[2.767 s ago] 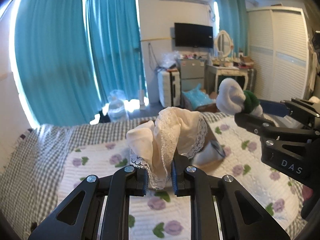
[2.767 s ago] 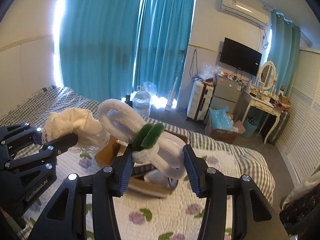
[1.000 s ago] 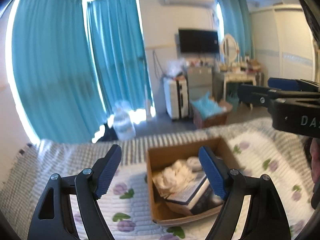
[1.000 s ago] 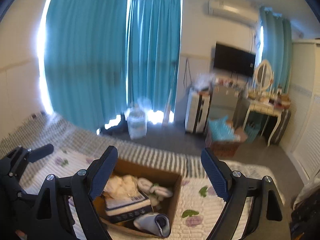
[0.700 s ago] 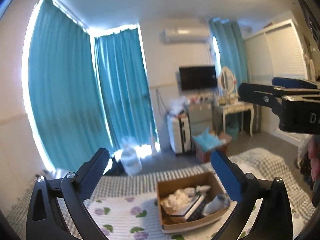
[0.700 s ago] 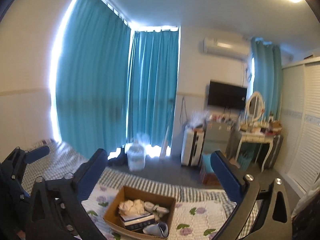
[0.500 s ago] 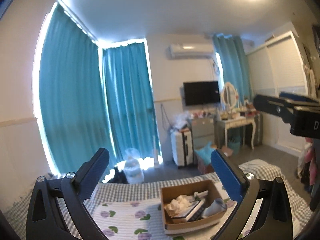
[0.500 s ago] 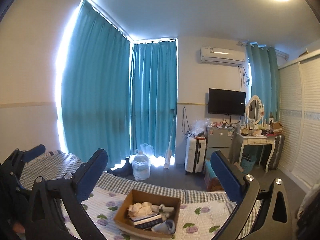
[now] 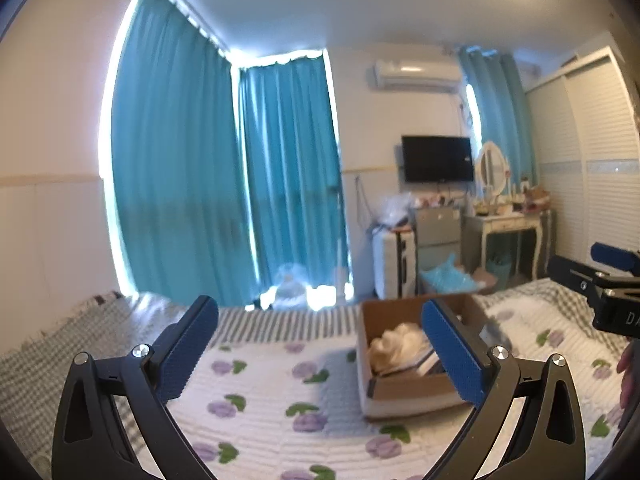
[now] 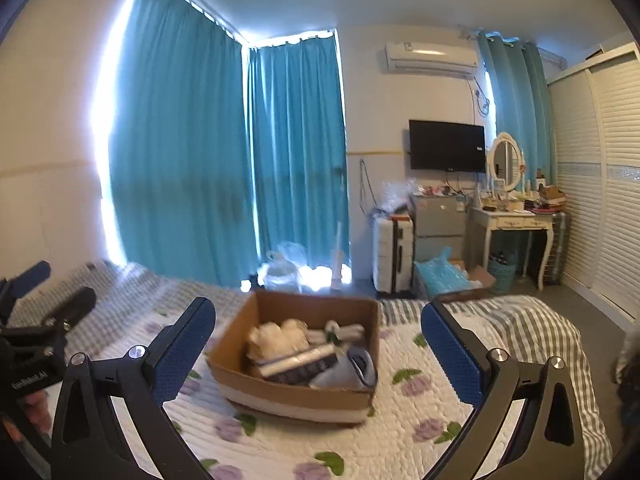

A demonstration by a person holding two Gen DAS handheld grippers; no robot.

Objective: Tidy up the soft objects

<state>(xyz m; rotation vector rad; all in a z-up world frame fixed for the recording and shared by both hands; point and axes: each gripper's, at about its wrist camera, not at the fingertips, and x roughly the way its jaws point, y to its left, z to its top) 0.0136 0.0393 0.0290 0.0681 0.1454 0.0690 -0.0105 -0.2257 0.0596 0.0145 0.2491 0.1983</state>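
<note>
A brown cardboard box (image 10: 296, 394) stands on the flowered quilt of the bed (image 10: 420, 436). In it lie a cream lacy cloth (image 10: 280, 336), a white fluffy piece with green (image 10: 340, 332), a book-like pack and a grey roll (image 10: 360, 364). The box also shows in the left wrist view (image 9: 404, 394), with the cream cloth (image 9: 396, 346) inside. My left gripper (image 9: 320, 344) is open and empty, held back from the box. My right gripper (image 10: 318, 344) is open and empty, above and short of the box.
Teal curtains (image 10: 224, 160) hang behind the bed. A water jug (image 10: 280, 272), suitcase (image 10: 390, 252), grey cabinet, white dressing table (image 10: 516, 220) and louvred wardrobe (image 10: 600, 180) stand beyond the bed's foot. A checked blanket (image 9: 48, 360) lies at the left.
Both grippers let go of the cream cloth and the white fluffy piece into the box, opened wide, then drew back and up; the view has now tilted down a little.
</note>
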